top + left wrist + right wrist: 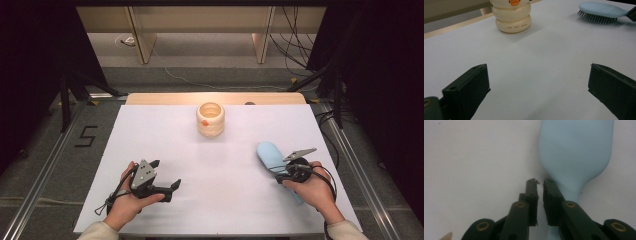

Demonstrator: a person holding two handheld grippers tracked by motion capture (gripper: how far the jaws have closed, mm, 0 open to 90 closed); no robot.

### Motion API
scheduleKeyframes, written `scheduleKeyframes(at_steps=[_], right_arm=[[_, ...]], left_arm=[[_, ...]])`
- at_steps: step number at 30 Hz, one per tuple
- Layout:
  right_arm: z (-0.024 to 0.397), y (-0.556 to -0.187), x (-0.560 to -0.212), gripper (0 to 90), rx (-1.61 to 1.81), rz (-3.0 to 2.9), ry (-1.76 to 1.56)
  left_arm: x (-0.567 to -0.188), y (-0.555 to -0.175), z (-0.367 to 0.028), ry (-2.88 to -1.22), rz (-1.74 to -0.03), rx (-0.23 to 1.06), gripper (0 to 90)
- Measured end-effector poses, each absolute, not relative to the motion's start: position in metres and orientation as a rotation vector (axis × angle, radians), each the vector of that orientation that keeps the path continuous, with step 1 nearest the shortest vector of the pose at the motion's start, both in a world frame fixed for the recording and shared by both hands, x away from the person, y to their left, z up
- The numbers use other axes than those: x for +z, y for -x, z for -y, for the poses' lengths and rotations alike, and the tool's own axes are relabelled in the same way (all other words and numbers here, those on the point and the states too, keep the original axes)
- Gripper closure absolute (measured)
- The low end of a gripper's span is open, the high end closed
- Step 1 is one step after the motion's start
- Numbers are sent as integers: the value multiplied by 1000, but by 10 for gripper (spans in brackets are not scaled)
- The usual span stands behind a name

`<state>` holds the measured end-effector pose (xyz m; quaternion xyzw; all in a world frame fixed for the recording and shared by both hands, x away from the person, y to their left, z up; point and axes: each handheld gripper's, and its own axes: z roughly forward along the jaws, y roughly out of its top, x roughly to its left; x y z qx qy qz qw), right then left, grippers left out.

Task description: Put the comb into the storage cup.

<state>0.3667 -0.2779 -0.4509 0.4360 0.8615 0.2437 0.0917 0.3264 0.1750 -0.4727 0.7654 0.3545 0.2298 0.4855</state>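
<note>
A pale blue hairbrush [270, 151] lies bristles down on the white table top [215, 165] at the right, its handle running toward the person's right hand. My right gripper [279, 176] sits over the brush's neck. In the right gripper view its jaws [541, 182] stand a narrow slit apart with nothing between them, and the hairbrush [576, 150] passes just under and to the right of the right jaw. My left gripper [166, 175] rests at the near left with its jaws wide open [538, 67] and empty. It faces a cream ringed holder [512, 18] and the hairbrush [599, 10].
The cream holder [210, 119] with an orange mark stands at the table's far middle, near the wooden back edge [215, 98]. Dark tripod legs and cables flank the table on the floor.
</note>
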Motion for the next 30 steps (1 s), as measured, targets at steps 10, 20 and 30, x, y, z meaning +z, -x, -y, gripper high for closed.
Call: scheduleKeyframes(at_steps=[10, 20, 30], right_arm=[[279, -367, -436, 493, 779, -2490, -1270], [287, -372, -423, 178, 655, -2512, -1268], [283, -388, -428, 160, 412, -2683, -1318]], left_arm=[[-473, -327, -174, -1860, -868, 556, 29], [-474, -327, -173, -1863, -870, 549, 29], [-474, -328, -172, -1865, -866, 547, 29]])
